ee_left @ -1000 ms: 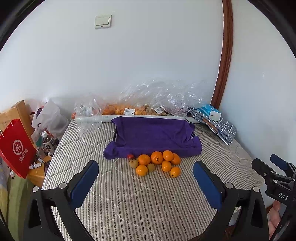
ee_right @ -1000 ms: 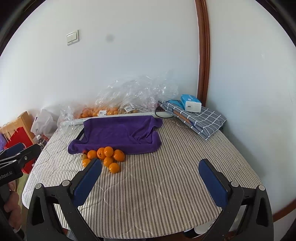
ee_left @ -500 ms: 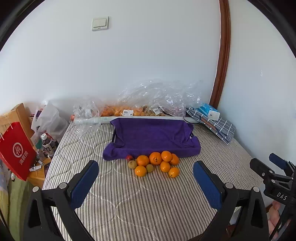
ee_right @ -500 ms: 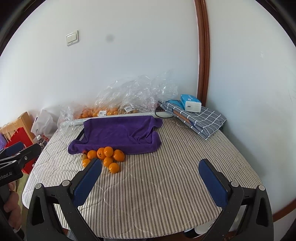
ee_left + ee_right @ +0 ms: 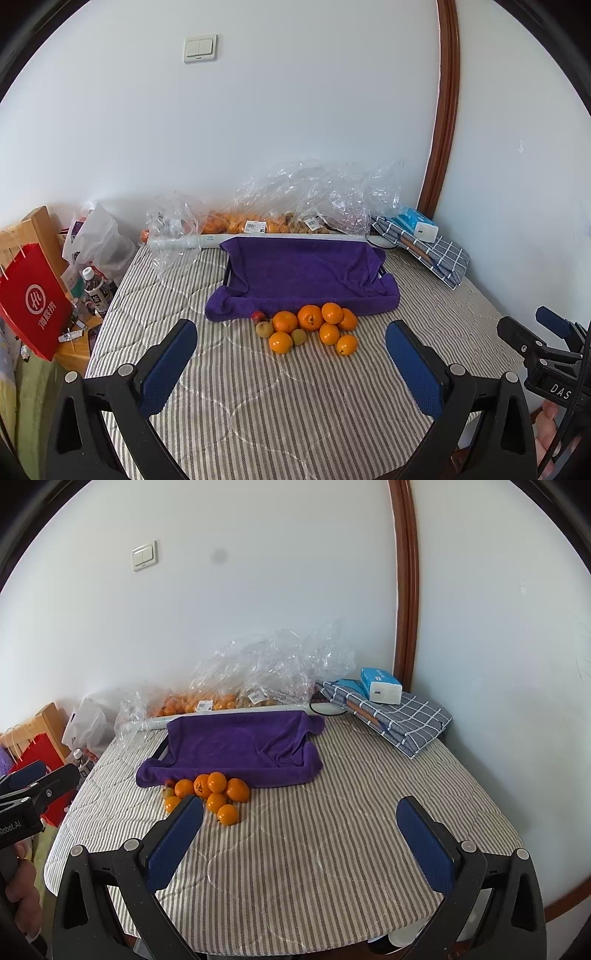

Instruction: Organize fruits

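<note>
A pile of oranges with a few small green fruits and one small red fruit lies on the striped table, just in front of a tray draped with a purple towel. The pile also shows in the right wrist view, as does the towel-covered tray. My left gripper is open and empty, held well short of the fruit. My right gripper is open and empty, to the right of the pile. Each gripper shows at the edge of the other's view.
Clear plastic bags with more oranges lie along the back wall behind a white tube. A folded checked cloth with a tissue pack sits at the back right. A red bag and bottles stand off the table's left edge.
Both grippers have shifted only slightly; the fruit pile sits a touch higher in the left wrist view. Nothing was taken hold of or moved.
</note>
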The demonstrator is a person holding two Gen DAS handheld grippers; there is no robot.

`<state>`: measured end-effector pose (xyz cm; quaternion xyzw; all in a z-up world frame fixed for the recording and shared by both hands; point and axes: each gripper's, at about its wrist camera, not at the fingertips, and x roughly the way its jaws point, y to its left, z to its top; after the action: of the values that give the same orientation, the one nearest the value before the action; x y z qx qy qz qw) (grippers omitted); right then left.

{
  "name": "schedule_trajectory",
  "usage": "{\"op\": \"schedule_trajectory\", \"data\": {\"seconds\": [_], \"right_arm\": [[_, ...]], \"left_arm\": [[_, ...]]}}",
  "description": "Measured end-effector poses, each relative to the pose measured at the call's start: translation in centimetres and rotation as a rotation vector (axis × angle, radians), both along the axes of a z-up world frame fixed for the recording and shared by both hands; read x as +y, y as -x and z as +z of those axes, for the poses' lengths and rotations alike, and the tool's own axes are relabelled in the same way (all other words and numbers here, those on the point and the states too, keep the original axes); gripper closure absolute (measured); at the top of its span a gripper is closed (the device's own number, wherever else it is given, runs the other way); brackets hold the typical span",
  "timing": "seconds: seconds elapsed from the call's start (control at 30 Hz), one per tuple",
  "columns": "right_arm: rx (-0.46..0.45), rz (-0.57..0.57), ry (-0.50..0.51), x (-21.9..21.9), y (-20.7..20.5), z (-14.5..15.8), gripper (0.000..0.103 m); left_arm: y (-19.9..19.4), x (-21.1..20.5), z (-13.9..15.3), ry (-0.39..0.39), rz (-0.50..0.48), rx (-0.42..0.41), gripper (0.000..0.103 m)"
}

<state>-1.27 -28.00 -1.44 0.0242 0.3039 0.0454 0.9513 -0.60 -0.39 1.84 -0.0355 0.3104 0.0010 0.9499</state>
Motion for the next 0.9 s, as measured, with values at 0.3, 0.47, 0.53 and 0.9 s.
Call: {"op": "schedule_trajectory", "data": {"seconds": [0.3, 0.47, 0.53, 0.9], "right_arm": [[-0.002, 0.004, 0.003, 0.3, 0.0, 0.1, 0.0], [-0.001, 0.008, 0.003, 0.5, -0.1, 0.1, 0.0], [-0.003, 0.008, 0.006, 0.6, -0.1, 0.1, 0.0], [-0.003, 0.019, 0.014, 1.0, -0.6, -0.6, 0.0]], "left_arm": [[-0.2, 0.0, 0.4, -0.003, 0.0, -0.002, 0.0], [-0.2, -0.1, 0.4, -0.003, -0.001, -0.003, 0.0], [-0.3, 0.0, 0.5, -0.003, -0.001, -0.004, 0.0], [-0.3, 0.3, 0.3, -0.005, -0.003, -0.007, 0.0]]}}
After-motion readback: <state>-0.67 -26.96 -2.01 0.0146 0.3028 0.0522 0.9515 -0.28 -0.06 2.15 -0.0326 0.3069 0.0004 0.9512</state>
